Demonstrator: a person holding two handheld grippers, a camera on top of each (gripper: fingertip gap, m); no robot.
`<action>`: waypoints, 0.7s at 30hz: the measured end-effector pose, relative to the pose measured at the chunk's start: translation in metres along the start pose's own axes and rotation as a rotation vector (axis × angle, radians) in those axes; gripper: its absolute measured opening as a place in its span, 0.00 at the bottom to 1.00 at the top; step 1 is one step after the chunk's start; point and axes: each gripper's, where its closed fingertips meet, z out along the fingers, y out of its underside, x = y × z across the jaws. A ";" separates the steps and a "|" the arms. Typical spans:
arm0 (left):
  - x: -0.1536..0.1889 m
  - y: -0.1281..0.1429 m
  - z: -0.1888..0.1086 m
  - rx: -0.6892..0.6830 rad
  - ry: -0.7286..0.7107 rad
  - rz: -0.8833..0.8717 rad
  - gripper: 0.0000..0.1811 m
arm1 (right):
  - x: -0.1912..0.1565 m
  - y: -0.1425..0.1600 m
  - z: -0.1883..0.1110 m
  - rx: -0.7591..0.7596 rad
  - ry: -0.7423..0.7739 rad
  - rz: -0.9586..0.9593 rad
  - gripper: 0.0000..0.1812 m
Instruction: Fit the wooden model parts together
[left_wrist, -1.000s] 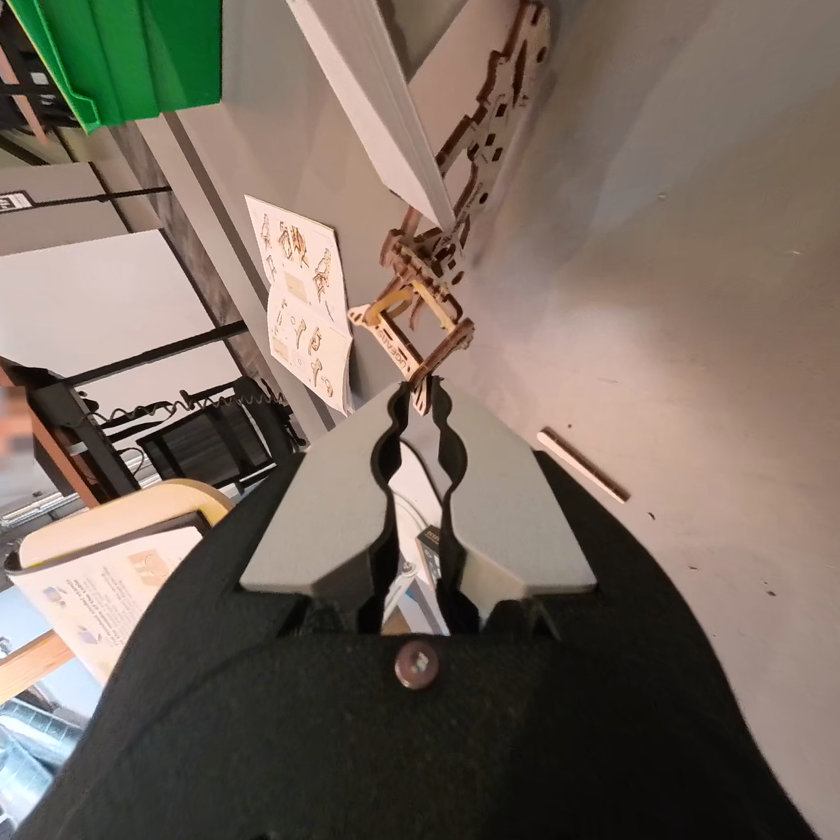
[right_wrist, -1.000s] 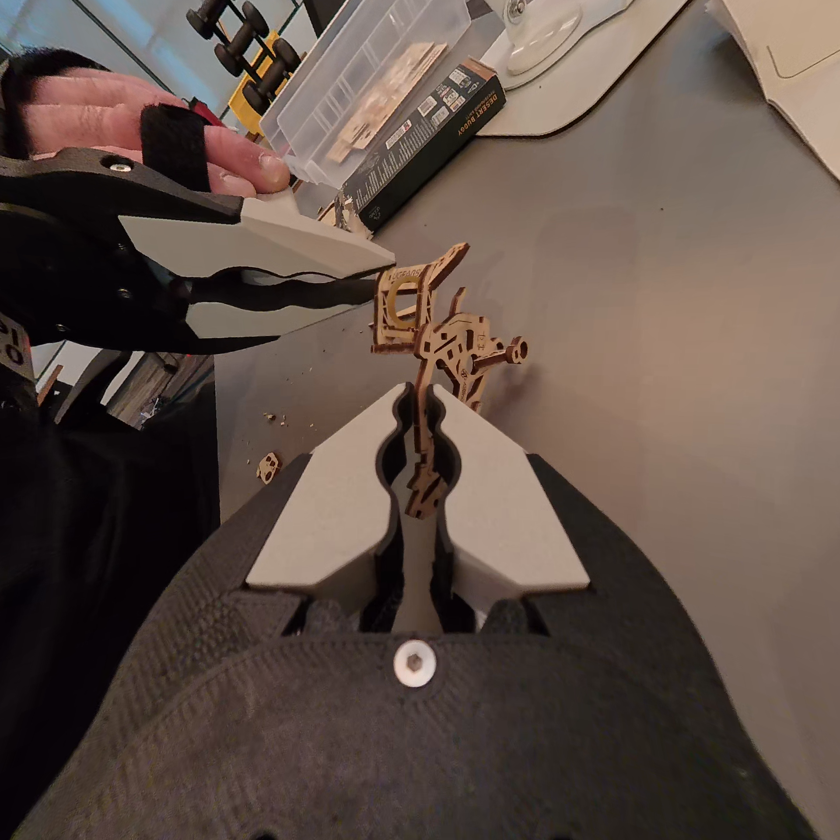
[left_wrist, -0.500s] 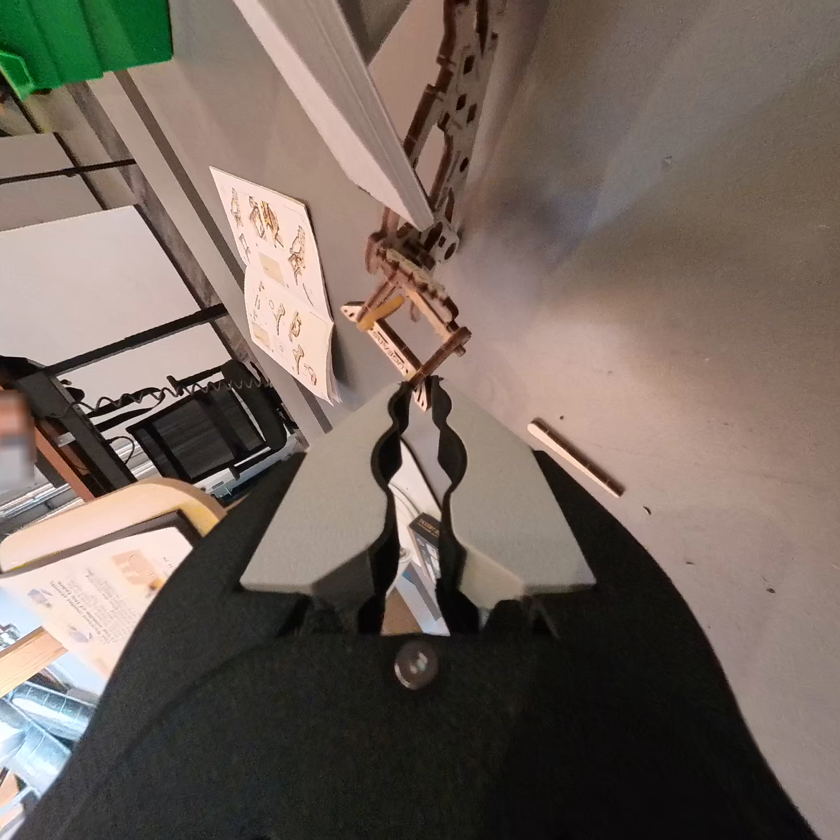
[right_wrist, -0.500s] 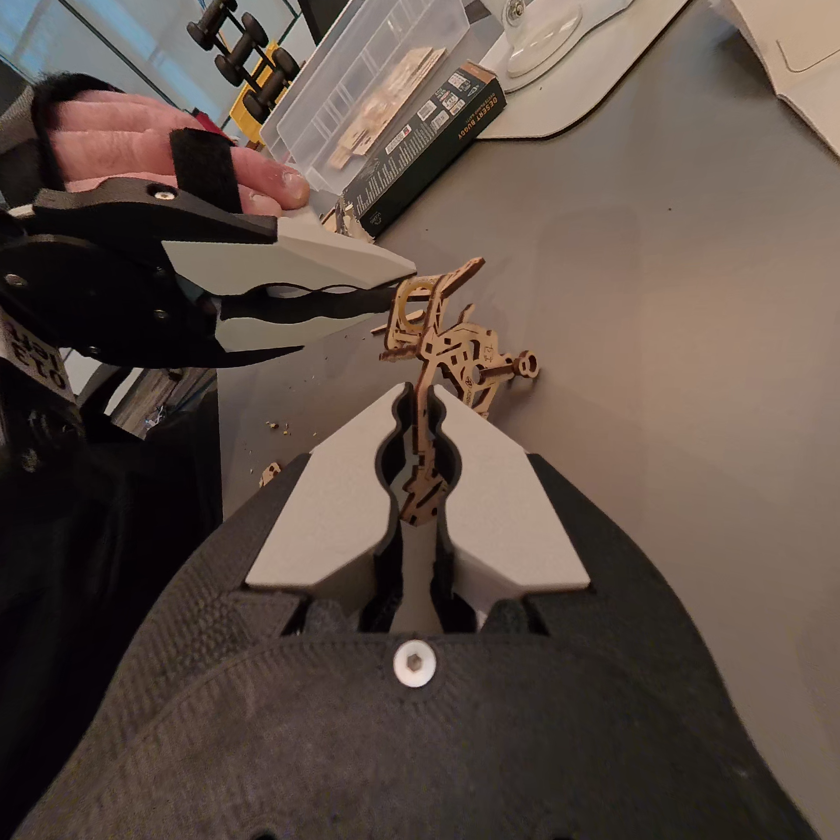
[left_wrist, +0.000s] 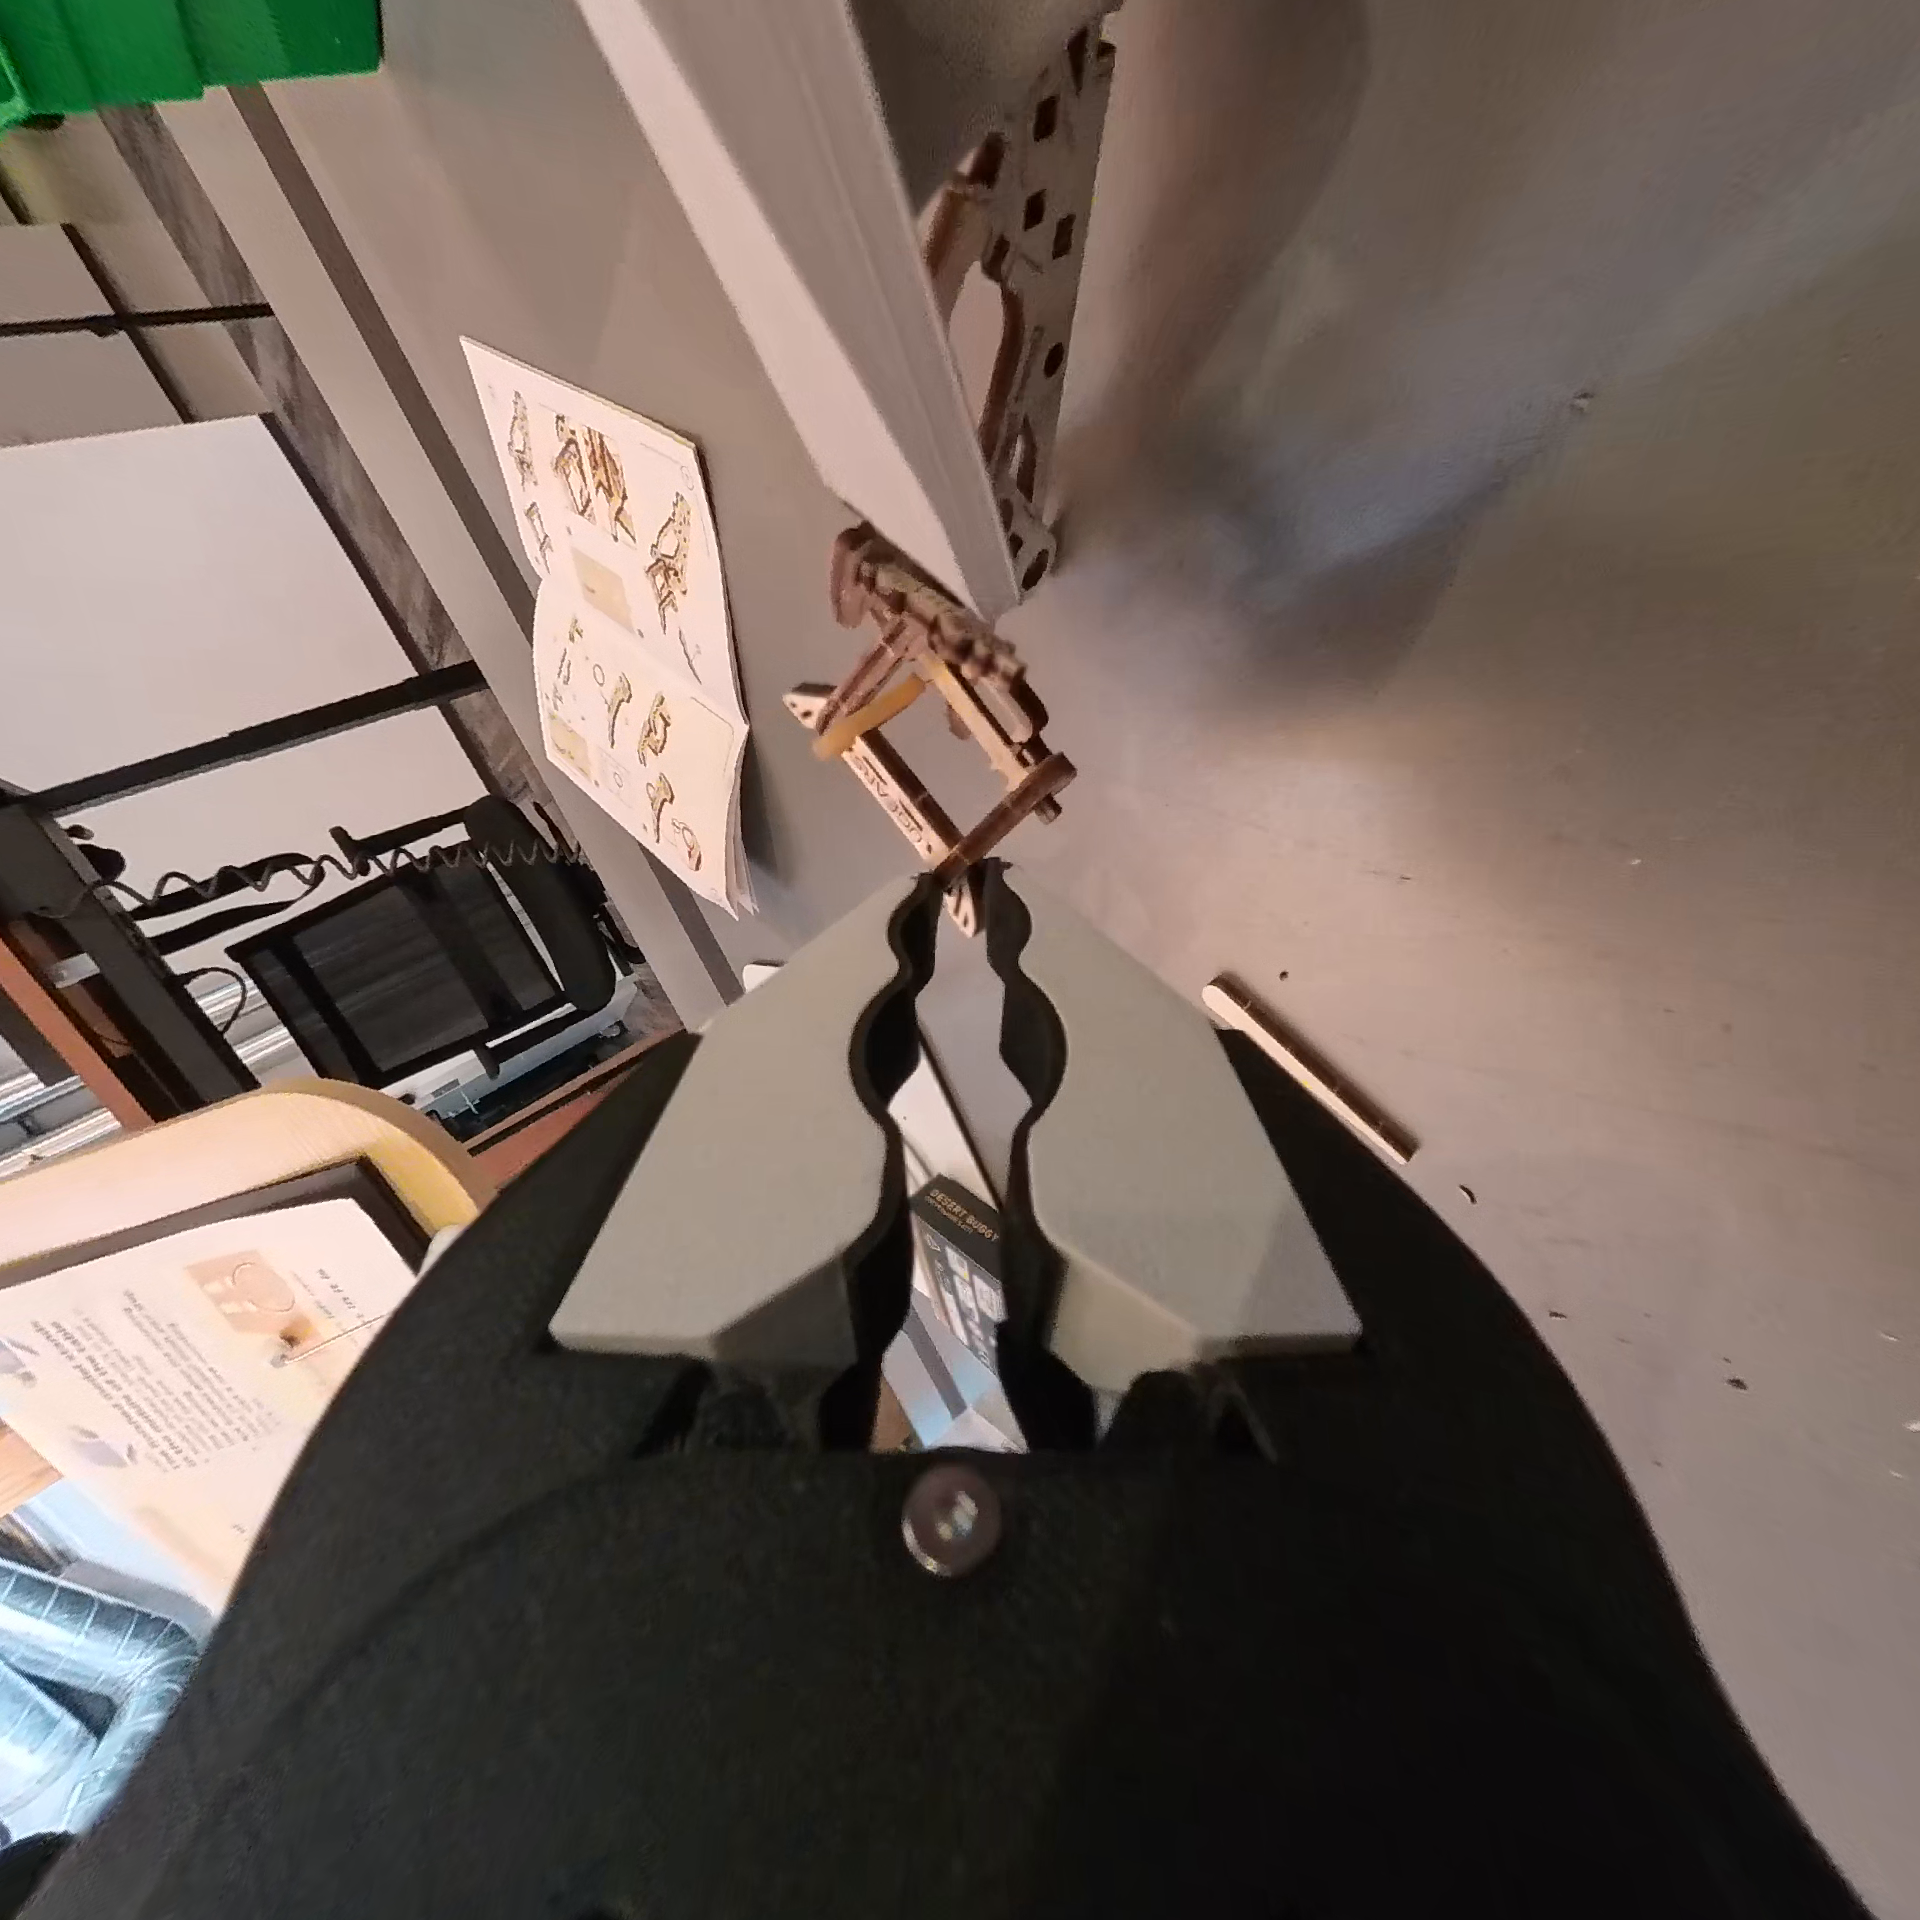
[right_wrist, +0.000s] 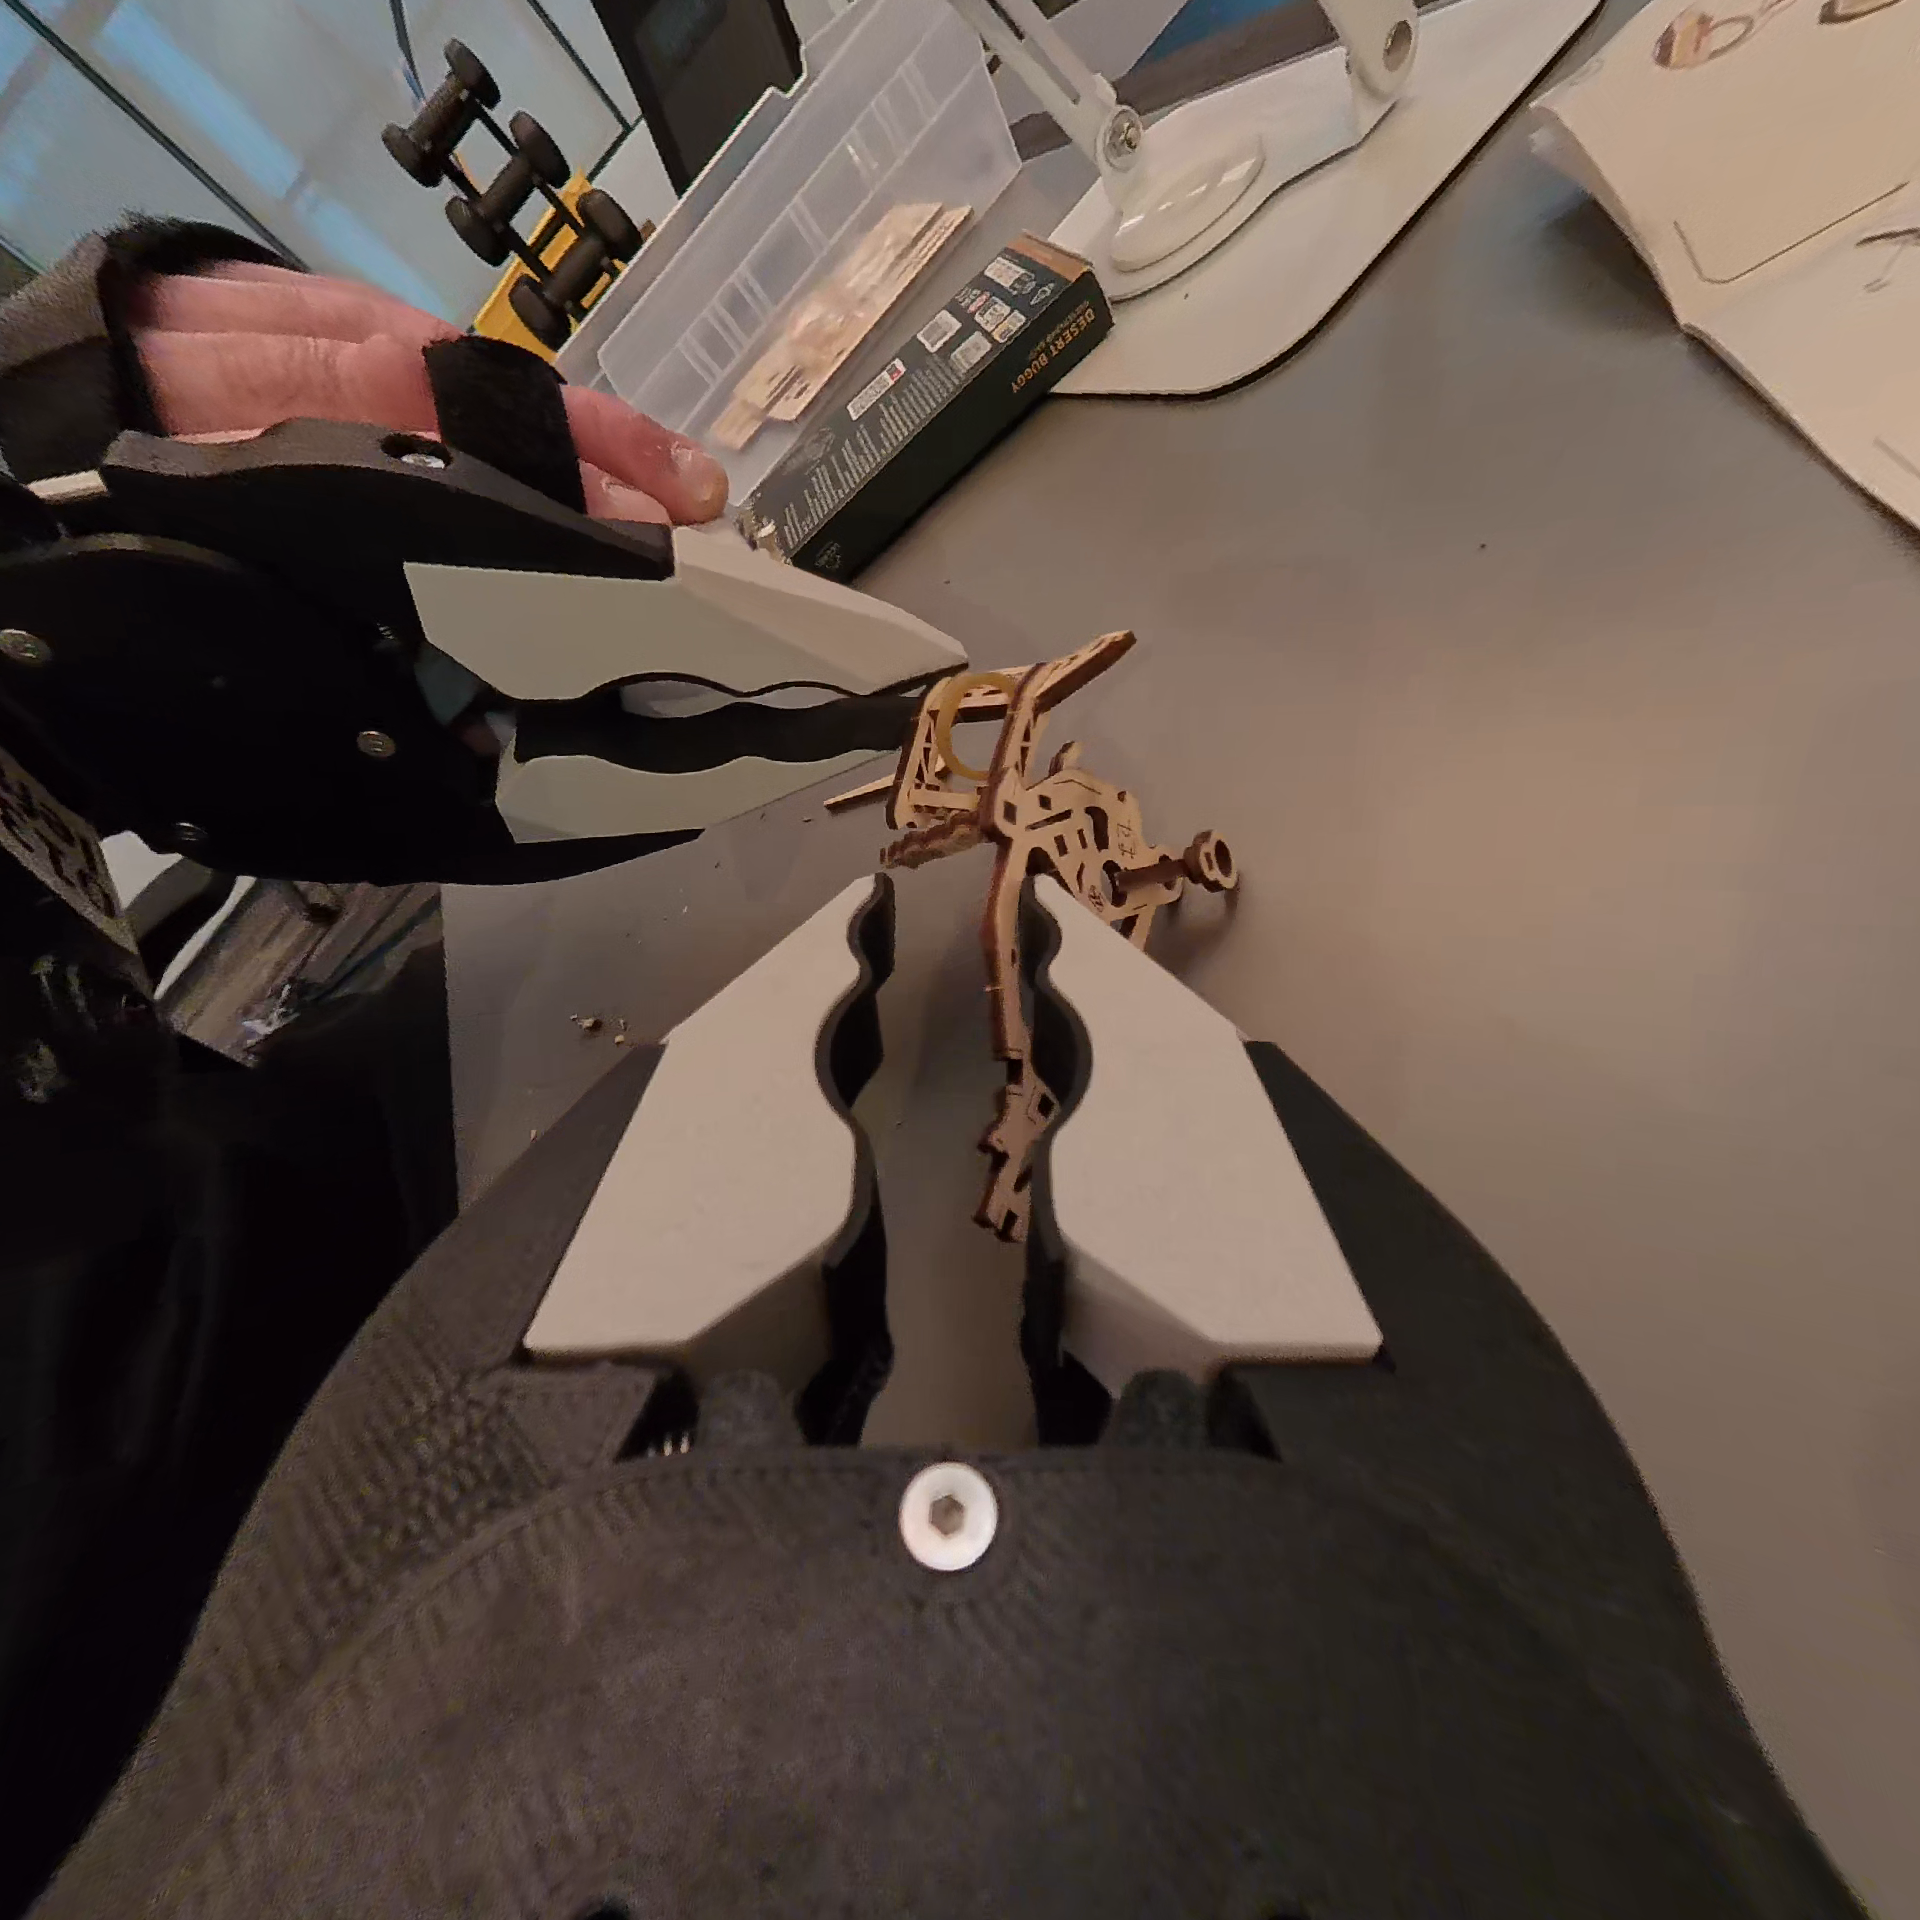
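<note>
Left tool (right_wrist: 914, 707) pinches the model (right_wrist: 1039, 821) at its 10 o'clock corner; right tool (right_wrist: 961, 914) apart. Thin, brittle wood: grip the frame.

Right gripper lets go of the wooden model

The right gripper (right_wrist: 961, 899), clamped a second ago on the flat tail of the wooden model (right_wrist: 1023, 821), now has its fingers (right_wrist: 1164, 1060) spread, the tail lying against only one. The model has tipped lower toward the counter (right_wrist: 1455, 727), pinched by the left gripper (right_wrist: 914, 707).
</note>
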 end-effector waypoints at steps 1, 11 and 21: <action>0.000 0.000 0.000 -0.003 0.002 -0.003 0.04 | 0.000 0.000 0.000 0.004 0.003 -0.003 0.12; -0.004 0.007 0.006 -0.025 0.004 -0.025 0.03 | -0.009 -0.008 0.008 0.044 -0.043 0.022 0.20; -0.004 0.011 0.012 0.009 0.021 -0.077 0.03 | -0.016 -0.009 0.014 0.057 -0.070 0.037 0.27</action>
